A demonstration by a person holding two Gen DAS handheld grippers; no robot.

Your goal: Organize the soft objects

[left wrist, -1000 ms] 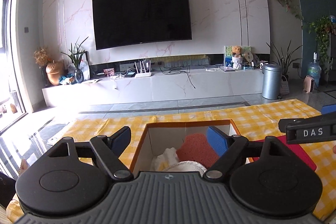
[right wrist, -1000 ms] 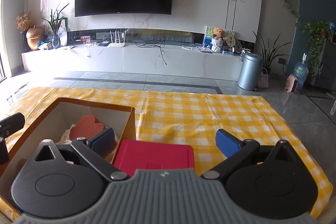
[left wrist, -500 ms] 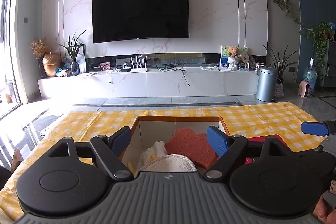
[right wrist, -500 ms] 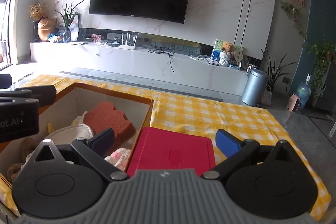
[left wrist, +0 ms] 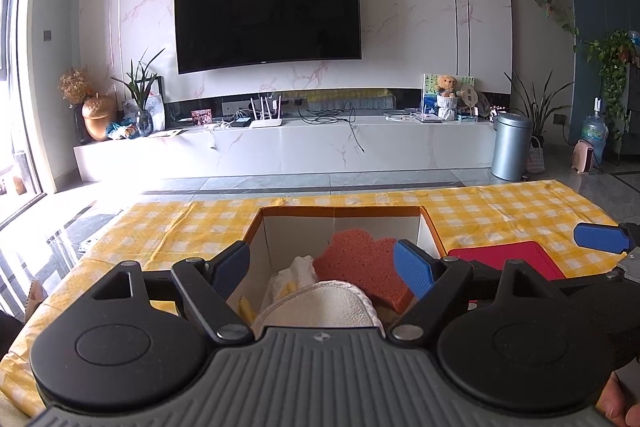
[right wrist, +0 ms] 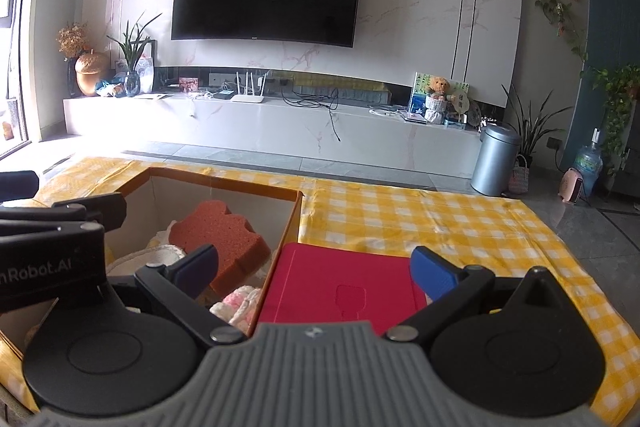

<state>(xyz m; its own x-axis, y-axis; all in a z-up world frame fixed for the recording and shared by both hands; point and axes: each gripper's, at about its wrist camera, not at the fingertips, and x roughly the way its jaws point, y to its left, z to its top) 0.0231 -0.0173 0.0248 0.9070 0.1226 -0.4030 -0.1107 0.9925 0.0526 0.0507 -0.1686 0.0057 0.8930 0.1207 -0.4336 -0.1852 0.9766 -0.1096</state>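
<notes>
A cardboard box (left wrist: pixel 431 235) with orange-edged walls and a pale inside sits open on a yellow-and-white checked cloth (left wrist: pixel 500 207) that shows soft creases. Inside it, a coarse, porous orange sponge (left wrist: pixel 360 255) with a lobed outline leans against the far right corner, beside crumpled white fabric (left wrist: pixel 298 267) and over a rounded white terry pad (left wrist: pixel 320 307) with a stitched rim; from the right wrist view a knitted pink-and-white piece (right wrist: pixel 240 303) lies at the near right wall. A flat, smooth red lid (right wrist: pixel 344 287), rectangular with rounded corners and a faint embossed mark, lies on the cloth just beside the box's right wall. The left gripper (left wrist: pixel 322 269) hovers level over the near part of the box, its blue-padded fingers (left wrist: pixel 412 267) spread wide with nothing between them, the sponge and pad showing in the gap. The right gripper (right wrist: pixel 316 267) hangs level above the near edge of the lid and the box's right wall, its fingers likewise spread wide and holding nothing. Part of a hand (left wrist: pixel 618 407) shows at the lower right of the left wrist view.
</notes>
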